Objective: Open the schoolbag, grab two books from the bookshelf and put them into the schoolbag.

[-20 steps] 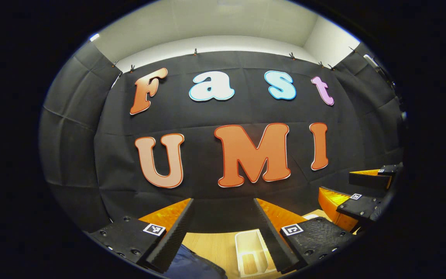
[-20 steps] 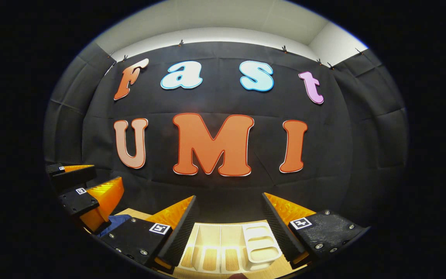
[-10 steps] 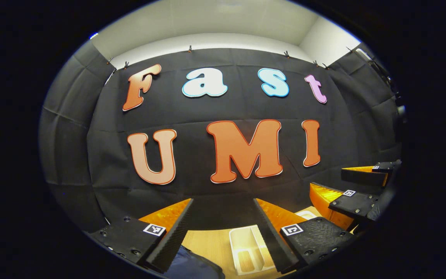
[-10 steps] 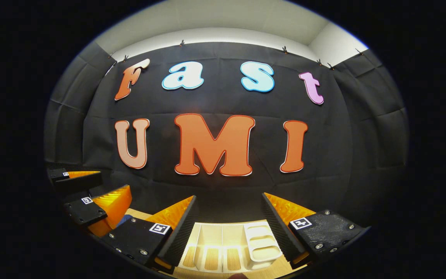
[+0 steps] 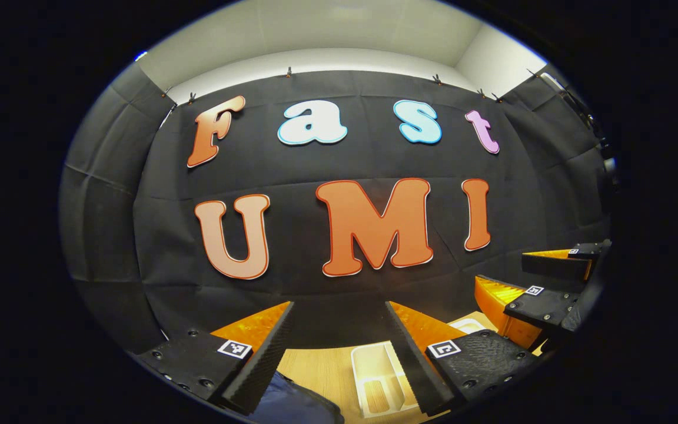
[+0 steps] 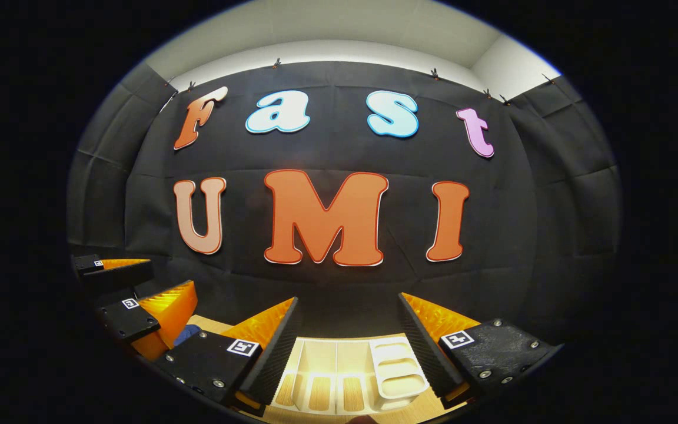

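A dark blue schoolbag [image 5: 292, 405] peeks in at the bottom edge of the left gripper view, just under my left gripper [image 5: 339, 309], which is open and holds nothing. A white bookshelf rack [image 6: 345, 377] with several upright slots stands on the wooden table below my right gripper [image 6: 348, 303], also open and holding nothing. One end of the bookshelf rack [image 5: 374, 377] appears in the left gripper view. Both grippers hang level above the table, side by side, facing the booth's back wall. A sliver of the schoolbag [image 6: 186, 335] lies beside the left gripper [image 6: 139, 282].
The light wooden table [image 5: 321, 371] runs up to the black cloth wall close behind the rack. The right gripper [image 5: 542, 277] hangs at the right of the left gripper view, its fingers apart. A white ceiling strip tops the cloth.
The left gripper has turned slightly to the right, so the rack sits a little more to the left between its fingers. The right gripper has barely moved. Both stay open.
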Action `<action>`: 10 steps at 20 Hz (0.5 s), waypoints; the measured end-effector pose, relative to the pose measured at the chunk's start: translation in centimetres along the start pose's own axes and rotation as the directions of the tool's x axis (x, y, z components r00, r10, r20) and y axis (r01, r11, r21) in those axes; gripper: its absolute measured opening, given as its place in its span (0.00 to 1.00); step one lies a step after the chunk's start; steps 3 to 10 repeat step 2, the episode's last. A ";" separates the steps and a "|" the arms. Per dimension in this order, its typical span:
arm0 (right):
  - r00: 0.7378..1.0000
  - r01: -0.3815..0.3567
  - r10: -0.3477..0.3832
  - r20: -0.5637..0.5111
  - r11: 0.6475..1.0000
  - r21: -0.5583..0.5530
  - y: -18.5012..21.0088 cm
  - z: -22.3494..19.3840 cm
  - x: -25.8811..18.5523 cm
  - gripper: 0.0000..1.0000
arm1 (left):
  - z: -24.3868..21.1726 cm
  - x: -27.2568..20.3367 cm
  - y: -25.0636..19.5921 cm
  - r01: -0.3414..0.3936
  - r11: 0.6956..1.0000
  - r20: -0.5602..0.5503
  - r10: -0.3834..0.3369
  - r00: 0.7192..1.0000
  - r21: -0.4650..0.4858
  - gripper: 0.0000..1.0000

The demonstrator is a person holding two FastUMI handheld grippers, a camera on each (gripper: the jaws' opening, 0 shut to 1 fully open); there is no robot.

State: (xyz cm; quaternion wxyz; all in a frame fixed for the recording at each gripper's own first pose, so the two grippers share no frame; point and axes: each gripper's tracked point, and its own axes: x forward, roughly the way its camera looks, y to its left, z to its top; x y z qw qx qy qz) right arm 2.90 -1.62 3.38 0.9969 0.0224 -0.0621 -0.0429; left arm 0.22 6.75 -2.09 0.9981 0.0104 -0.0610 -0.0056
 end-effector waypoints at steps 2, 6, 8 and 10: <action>1.000 0.001 -0.001 -0.002 1.000 0.002 -0.2 -0.1 0.1 0.96 | 0.0 -0.1 -0.1 0.001 1.000 -0.003 -0.001 1.000 0.005 0.93; 1.000 0.001 -0.001 -0.002 1.000 0.002 -0.2 -0.1 0.1 0.96 | 0.0 -0.1 -0.1 0.001 1.000 -0.003 -0.001 1.000 0.005 0.93; 1.000 0.001 -0.001 -0.002 1.000 0.002 -0.2 -0.1 0.1 0.96 | 0.0 -0.1 -0.1 0.001 1.000 -0.003 -0.001 1.000 0.005 0.93; 1.000 0.001 -0.001 -0.002 1.000 0.002 -0.2 -0.1 0.1 0.96 | 0.0 -0.1 -0.1 0.001 1.000 -0.003 -0.001 1.000 0.005 0.93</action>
